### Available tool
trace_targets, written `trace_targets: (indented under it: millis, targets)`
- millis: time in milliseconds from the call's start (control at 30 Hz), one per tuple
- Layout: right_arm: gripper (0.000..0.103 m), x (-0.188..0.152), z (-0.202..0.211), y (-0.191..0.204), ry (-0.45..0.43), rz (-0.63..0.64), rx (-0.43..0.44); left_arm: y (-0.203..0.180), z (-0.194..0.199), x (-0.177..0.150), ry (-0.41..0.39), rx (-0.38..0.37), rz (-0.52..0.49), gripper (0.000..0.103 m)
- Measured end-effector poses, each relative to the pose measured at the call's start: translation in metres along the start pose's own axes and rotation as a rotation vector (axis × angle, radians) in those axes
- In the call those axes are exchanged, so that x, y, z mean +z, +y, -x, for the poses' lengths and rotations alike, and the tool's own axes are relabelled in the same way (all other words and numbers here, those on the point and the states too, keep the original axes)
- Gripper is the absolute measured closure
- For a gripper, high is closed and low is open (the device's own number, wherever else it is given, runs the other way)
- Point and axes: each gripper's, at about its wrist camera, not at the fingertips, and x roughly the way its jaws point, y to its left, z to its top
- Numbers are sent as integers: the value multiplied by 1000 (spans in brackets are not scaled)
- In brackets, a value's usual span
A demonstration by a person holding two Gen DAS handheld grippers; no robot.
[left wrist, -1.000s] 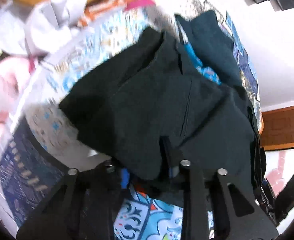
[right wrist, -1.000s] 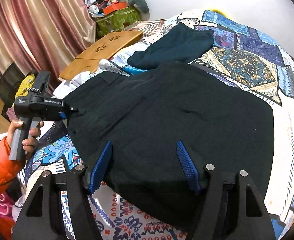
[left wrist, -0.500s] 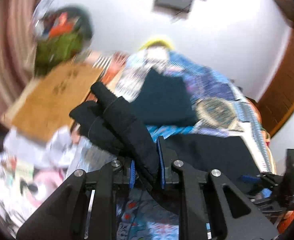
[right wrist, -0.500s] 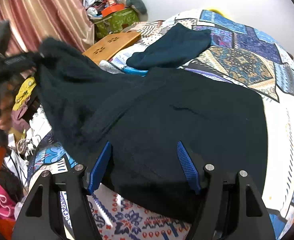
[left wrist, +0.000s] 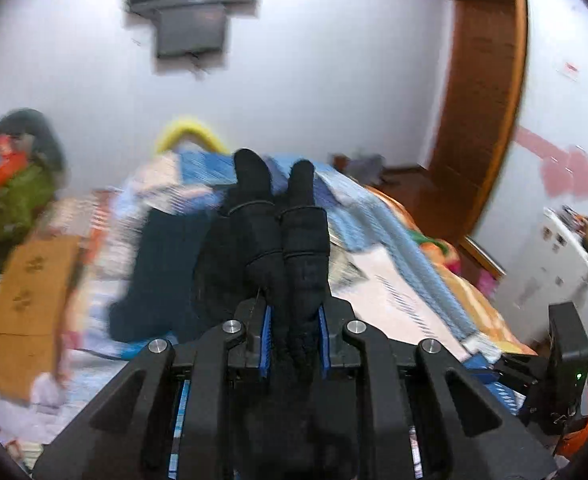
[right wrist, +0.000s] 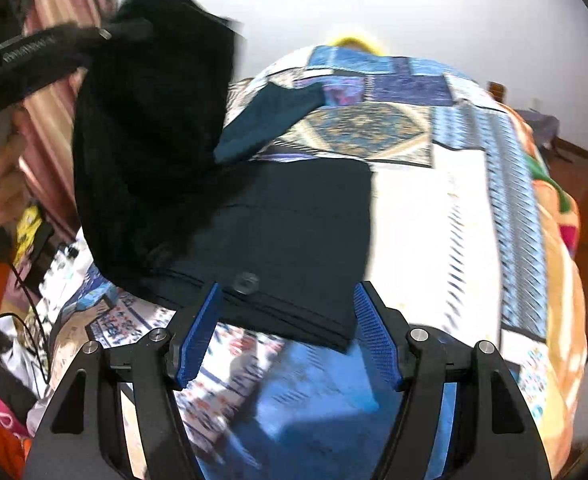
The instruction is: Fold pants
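The black pants [right wrist: 294, 232] lie partly on the patterned bedspread [right wrist: 465, 216], their near waist edge just beyond my right gripper [right wrist: 286, 332], which is open with nothing between its blue pads. My left gripper [left wrist: 294, 336] is shut on a bunched fold of the pants [left wrist: 282, 240], whose two cuffed ends stick up past the fingers. In the right wrist view that left gripper [right wrist: 106, 36] is high at the upper left, and the lifted part of the pants [right wrist: 150, 128] hangs down from it.
A folded dark teal garment [right wrist: 270, 120] lies farther back on the bed. A wooden board [left wrist: 30, 300] and clutter sit left of the bed. A hand [right wrist: 6, 176] grips the left tool. A wooden door frame [left wrist: 485, 92] stands at right.
The left gripper rose up and leftward, pulling one side of the pants off the bed into the air. The right gripper shifted toward the waist edge and stayed open.
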Motion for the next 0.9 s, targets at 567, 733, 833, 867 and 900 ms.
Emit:
trace_targets:
  millis: [567, 733, 833, 867, 900]
  targets:
    - [38, -21, -18, -22, 58, -73, 48, -61, -51, -56, 332, -260, -109, 26]
    - [38, -23, -21, -20, 56, -86, 57, -14, -34, -23, 205, -120, -55, 16]
    - [38, -21, -24, -16, 60, -74, 56, 25, -56, -10, 213, 31, -42, 16]
    - [38, -20, -25, -14, 60, -73, 58, 37, -67, -8, 227, 80, -61, 16]
    - [38, -20, -26, -13, 59, -74, 63, 50, -80, -7, 245, 129, -79, 16]
